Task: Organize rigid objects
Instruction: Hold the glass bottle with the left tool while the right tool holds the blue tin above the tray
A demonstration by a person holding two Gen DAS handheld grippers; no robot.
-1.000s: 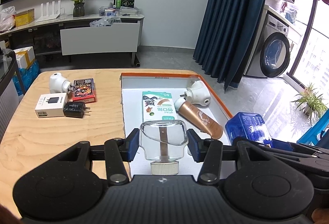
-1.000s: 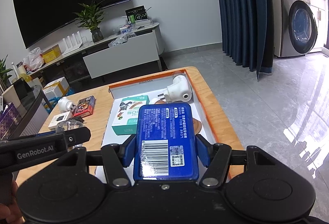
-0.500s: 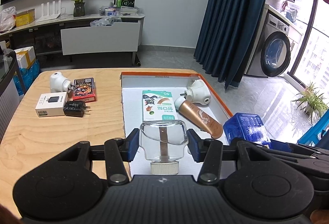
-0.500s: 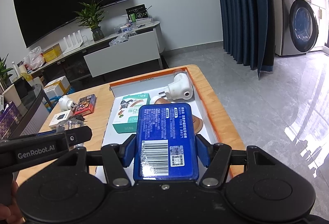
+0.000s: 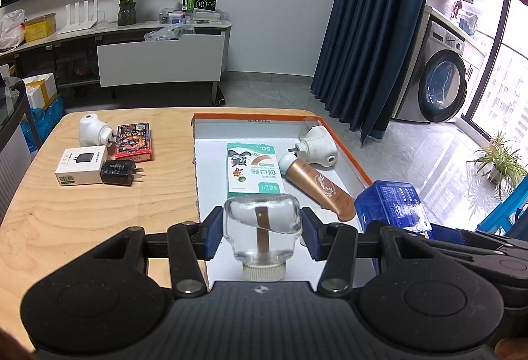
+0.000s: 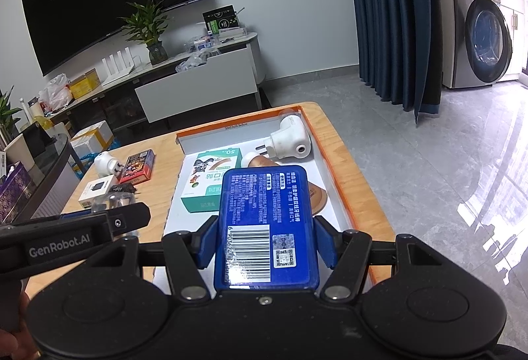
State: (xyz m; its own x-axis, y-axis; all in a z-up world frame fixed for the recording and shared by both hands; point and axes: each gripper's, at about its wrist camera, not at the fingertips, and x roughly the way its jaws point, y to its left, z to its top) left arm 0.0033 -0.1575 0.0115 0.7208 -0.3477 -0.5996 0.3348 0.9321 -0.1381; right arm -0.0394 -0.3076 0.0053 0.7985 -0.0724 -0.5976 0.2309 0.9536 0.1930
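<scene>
At lower centre of the left wrist view our left gripper (image 5: 262,233) clamps a clear glass bottle (image 5: 262,228) over the orange-rimmed tray (image 5: 346,155) — further right, our right gripper (image 6: 265,233) pinches a blue box (image 6: 265,221).

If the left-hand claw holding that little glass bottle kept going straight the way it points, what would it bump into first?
Most likely the green and white box lying in the orange-edged tray. The left gripper, shut on the glass bottle, tilts down toward it. Depth is hard to judge; the bottle would touch first.
</scene>
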